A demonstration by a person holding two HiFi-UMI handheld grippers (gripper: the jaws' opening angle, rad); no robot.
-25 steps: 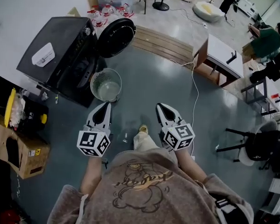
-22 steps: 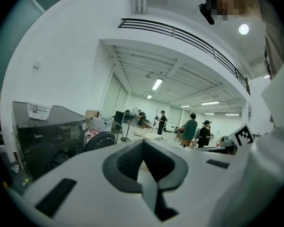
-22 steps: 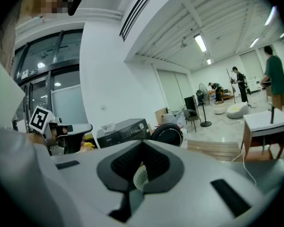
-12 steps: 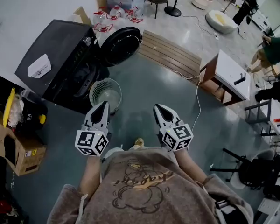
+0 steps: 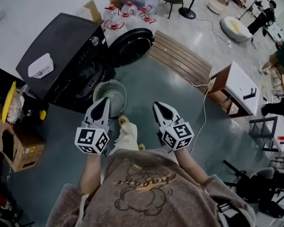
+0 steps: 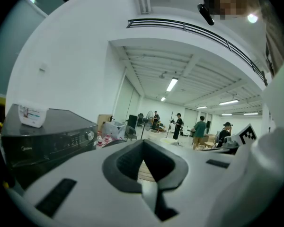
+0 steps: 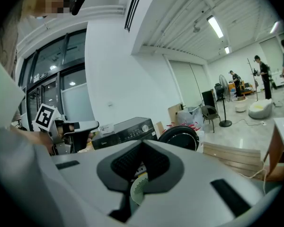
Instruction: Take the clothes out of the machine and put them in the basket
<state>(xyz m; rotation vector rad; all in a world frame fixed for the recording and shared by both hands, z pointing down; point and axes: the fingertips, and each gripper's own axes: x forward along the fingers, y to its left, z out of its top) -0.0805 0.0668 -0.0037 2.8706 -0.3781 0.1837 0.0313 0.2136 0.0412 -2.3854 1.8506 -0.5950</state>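
Head view looks down on a grey floor (image 5: 156,89) with the black front-loading washing machine (image 5: 61,51) at the far left. Its round black door (image 5: 131,45) is swung wide open to the right. The drum opening (image 5: 87,79) is dark, and I cannot tell what lies inside it. The white round slatted plastic basket (image 5: 110,94) stands on the floor just in front of the machine, near the open door, with its pale bottom showing.

The left claw (image 5: 103,103) is held level just beside the basket's near rim, and the right claw (image 5: 157,106) is held further right over bare floor. Left gripper view shows the left claw (image 6: 144,174) with its jaws closed together and nothing between them, the machine (image 6: 47,136) off to its left. Right gripper view shows the right claw (image 7: 139,171) also closed and empty. A slice of the basket (image 7: 138,189) is visible beyond its pads, with the machine (image 7: 128,129) and door (image 7: 180,136) behind.

A small white box (image 5: 40,65) sits on top of the machine. A slatted wooden platform (image 5: 180,56) lies on the floor to the right of the door.
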